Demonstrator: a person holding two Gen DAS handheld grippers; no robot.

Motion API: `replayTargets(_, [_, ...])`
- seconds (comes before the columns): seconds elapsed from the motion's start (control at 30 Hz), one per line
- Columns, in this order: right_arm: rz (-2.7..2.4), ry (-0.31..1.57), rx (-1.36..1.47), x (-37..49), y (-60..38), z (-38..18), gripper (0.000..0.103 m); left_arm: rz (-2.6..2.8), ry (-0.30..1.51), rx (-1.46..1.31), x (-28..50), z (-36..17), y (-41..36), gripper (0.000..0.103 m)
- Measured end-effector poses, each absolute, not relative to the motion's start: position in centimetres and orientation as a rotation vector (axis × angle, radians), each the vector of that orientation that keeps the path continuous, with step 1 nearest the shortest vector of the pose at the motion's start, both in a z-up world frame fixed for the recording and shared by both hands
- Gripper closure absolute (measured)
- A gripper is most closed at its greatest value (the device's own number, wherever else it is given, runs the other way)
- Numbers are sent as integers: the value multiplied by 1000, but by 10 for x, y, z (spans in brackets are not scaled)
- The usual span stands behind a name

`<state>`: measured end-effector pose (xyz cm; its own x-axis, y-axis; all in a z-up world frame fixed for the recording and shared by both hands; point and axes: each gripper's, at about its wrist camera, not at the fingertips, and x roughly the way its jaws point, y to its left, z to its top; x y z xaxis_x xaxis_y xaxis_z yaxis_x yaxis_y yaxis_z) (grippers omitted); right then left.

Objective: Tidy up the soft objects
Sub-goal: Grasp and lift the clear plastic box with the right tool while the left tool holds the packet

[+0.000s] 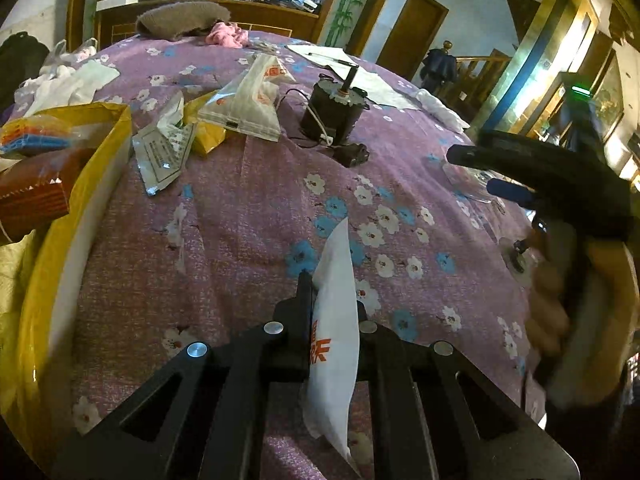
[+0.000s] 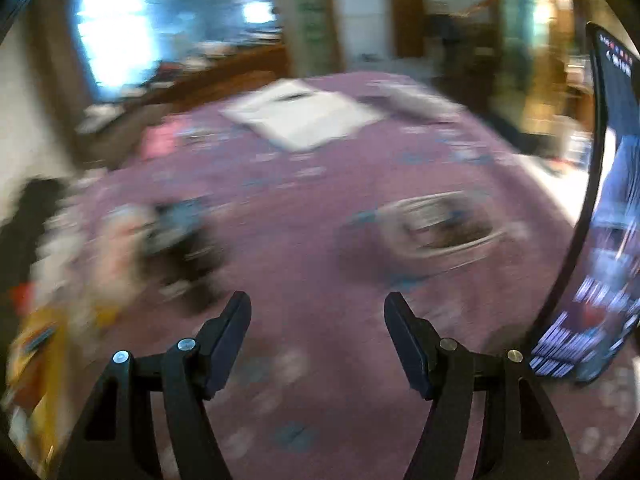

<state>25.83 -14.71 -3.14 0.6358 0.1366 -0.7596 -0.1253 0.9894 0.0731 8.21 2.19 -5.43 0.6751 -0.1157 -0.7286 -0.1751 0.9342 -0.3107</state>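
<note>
In the left wrist view, the most open stretch of the purple flowered cloth [image 1: 248, 216] is found across the middle of the frame, between the clutter at upper left and the gripper at the bottom. The left edge is bounded by a yellow box [image 1: 108, 152] with packets inside it. At the right edge, the right gripper [image 1: 516, 172] is seen as a dark shape, with the hand [image 1: 560, 304] that holds it blurred below. The left gripper [image 1: 332, 308] is clamped on a white soft packet [image 1: 336, 332] with orange print, which stands on edge between the jaws, at bottom centre. Further up the frame, a second white packet [image 1: 248, 104], a silver sachet [image 1: 160, 152], a black motor [image 1: 332, 108] with a cable, white papers [image 1: 360, 76], and a brown and pink heap of fabric [image 1: 192, 24] are laid on the cloth. A wooden door [image 1: 412, 28] is seen beyond.

In the right wrist view, everything is smeared by motion. Free cloth [image 2: 304, 240] lies directly ahead of the right gripper [image 2: 318, 320], whose jaws are held wide apart with nothing between them. A blurred oval object [image 2: 436, 228] is seen at centre right, white paper [image 2: 304, 116] at upper centre, dark and pale clutter at the left. A lit screen [image 2: 612, 200] fills the right edge.
</note>
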Motion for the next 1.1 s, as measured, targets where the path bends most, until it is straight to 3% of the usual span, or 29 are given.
replayTargets(0.17, [-63,904,-76,293,-134,-45,33,10,834,-387,83,-54,23,97])
replayTargets(0.73, [54,923,-68,322,-113,-58,34,0,837,-397,83,-55,23,97])
replayTargets(0.87, [16,753,-133,299,-105,-24,33,1,838,-393,83,-54,22,97])
replayTargets(0.93, [-77,716,-147,307,-108,-12,27,0,838,-394,83,-55,22,97])
replayTargets(1.1, [-321,868,-135,384,-134,-36,26,-4,835,-400,81,-55,24,97])
